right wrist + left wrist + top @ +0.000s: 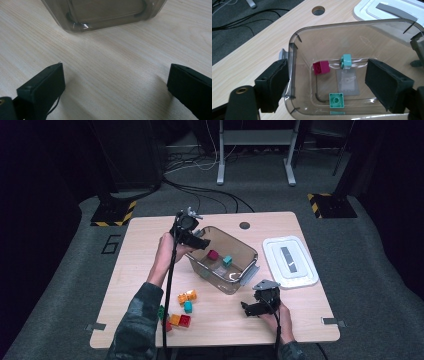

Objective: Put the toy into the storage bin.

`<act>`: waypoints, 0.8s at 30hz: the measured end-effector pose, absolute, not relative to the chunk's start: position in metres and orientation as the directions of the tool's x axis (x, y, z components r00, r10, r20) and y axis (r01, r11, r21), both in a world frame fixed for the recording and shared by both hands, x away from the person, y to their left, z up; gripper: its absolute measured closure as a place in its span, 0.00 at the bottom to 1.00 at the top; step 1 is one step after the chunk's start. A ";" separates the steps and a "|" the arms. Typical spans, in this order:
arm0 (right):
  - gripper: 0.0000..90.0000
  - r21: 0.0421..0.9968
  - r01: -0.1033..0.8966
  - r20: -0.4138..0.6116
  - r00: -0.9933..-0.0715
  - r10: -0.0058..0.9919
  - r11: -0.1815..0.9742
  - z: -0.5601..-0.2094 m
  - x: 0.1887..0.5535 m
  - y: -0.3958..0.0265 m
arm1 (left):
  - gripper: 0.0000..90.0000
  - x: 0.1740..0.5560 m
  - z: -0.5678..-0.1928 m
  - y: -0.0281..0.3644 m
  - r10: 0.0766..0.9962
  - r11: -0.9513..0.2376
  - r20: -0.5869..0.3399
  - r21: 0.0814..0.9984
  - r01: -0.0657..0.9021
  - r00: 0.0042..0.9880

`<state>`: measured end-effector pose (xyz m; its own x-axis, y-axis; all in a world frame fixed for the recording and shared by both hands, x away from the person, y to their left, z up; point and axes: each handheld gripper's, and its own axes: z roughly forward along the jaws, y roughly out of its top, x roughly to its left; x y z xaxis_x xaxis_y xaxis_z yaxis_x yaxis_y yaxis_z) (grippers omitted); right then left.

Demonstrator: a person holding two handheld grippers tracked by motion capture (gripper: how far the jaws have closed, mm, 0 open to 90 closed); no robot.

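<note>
1. The left tongs (196, 239) hang over the near rim of the clear bin (294, 42), jaws spread with nothing between them.
2. Below them, inside the bin, lie three blocks: a magenta block (321, 67), a teal block (346, 61) and a green block (336, 100) (so three look delivered).
3. The right tongs (254, 308) rest low over the bench (120, 72), jaws wide and empty, just short of the bin's wall.
4. Well to the left of the right tongs, the loose blocks (181, 312) wait on the bench; the white lid (290, 261) lies beyond the bin, so loading and closing look unfinished.
</note>
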<state>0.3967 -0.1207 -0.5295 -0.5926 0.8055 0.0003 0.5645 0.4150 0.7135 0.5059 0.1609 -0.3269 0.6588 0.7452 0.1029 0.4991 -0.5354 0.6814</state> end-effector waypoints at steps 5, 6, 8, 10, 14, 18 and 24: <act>0.01 0.714 0.564 0.000 -0.593 0.805 0.415 -0.529 0.397 -0.121 | 0.17 0.495 -0.328 0.174 0.749 -0.534 0.111 0.685 0.495 0.654; 0.01 0.714 0.564 0.000 -0.593 0.805 0.415 -0.530 0.397 -0.121 | 0.16 0.492 -0.328 0.179 0.749 -0.530 0.105 0.687 0.497 0.654; 0.01 0.714 0.564 0.000 -0.593 0.805 0.416 -0.530 0.397 -0.121 | 0.15 0.488 -0.329 0.183 0.755 -0.524 0.107 0.692 0.497 0.647; 0.01 0.714 0.564 0.000 -0.593 0.805 0.416 -0.530 0.397 -0.121 | 0.15 0.483 -0.331 0.190 0.759 -0.515 0.104 0.700 0.495 0.642; 0.01 0.714 0.564 0.000 -0.593 0.805 0.415 -0.529 0.397 -0.121 | 0.13 0.475 -0.334 0.198 0.765 -0.504 0.097 0.705 0.499 0.636; 0.01 0.713 0.565 0.000 -0.591 0.807 0.414 -0.529 0.397 -0.121 | 0.11 0.467 -0.340 0.205 0.768 -0.505 0.097 0.700 0.505 0.633; 0.01 0.713 0.564 -0.003 -0.592 0.806 0.417 -0.530 0.397 -0.121 | 0.10 0.457 -0.351 0.217 0.773 -0.507 0.099 0.689 0.518 0.626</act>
